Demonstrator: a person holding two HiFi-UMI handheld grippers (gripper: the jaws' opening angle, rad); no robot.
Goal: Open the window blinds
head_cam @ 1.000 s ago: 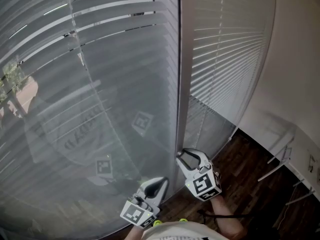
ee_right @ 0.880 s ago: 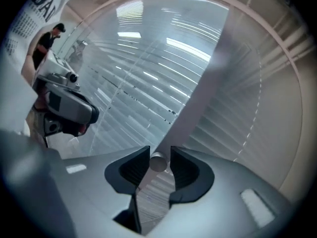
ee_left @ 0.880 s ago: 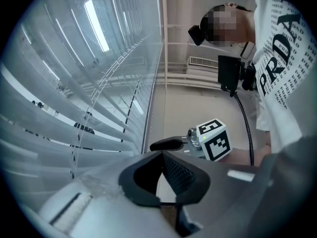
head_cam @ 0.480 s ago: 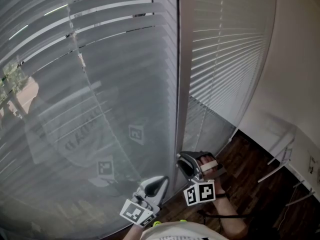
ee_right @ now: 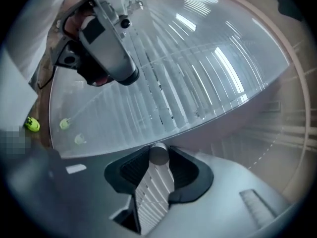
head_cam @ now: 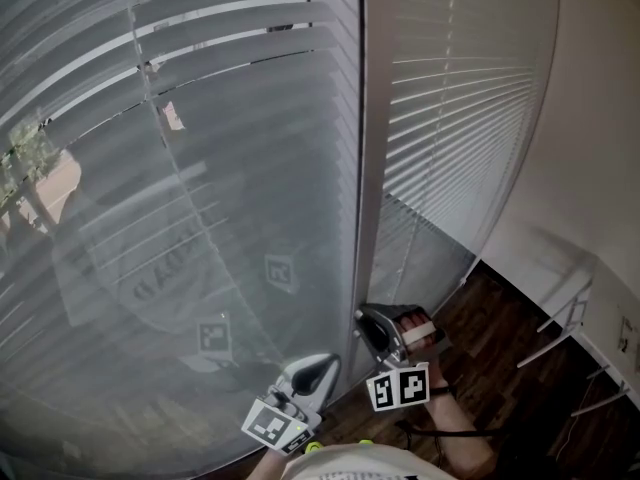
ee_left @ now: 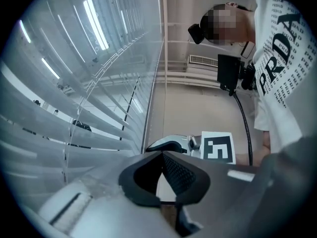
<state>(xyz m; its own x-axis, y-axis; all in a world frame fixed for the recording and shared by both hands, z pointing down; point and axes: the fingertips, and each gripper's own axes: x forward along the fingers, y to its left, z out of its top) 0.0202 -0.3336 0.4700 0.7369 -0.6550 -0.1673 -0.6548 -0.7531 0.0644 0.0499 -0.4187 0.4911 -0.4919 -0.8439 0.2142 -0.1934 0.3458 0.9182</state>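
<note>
Judging by the thin gaps between the slats of the window blinds (head_cam: 230, 53), tilting is barely begun: the right gripper (head_cam: 372, 330), jaws just closed further, clamps the tilt wand (ee_right: 158, 155) beside the window frame (head_cam: 368, 168), while the left gripper (head_cam: 318, 368) hangs clenched and empty.

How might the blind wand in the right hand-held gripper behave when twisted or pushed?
The wand, between the right hand-held gripper's just-closing jaws, looks thin, rigid, probably light. Round and smooth, it may slip when twisted. Its end is free, so pushing likely swings it.
</note>
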